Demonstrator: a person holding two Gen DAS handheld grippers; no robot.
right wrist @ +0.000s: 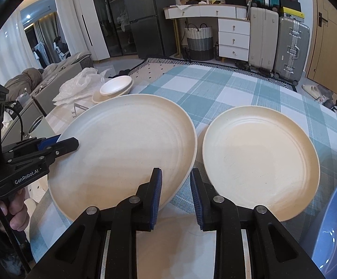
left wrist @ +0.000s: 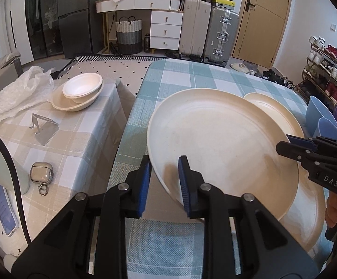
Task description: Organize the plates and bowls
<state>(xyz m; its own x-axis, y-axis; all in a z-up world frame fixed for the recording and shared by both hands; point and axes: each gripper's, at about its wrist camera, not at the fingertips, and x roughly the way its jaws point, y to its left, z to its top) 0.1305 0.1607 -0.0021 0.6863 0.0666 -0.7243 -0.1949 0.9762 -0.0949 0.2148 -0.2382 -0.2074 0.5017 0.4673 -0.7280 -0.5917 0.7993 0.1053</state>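
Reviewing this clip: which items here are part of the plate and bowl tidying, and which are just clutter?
Job items: lifted large cream plate, gripped at both rims; second cream plate on the table; stacked bowls; blue bowls.

Clutter: plastic bag, phone stand, earbud case, phone, tumbler.

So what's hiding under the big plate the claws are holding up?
Under the lifted big plate there's another cream plate on the checked tablecloth; only its edge peeks out. The raised plate covers the rest. A second cream plate sits beside it.
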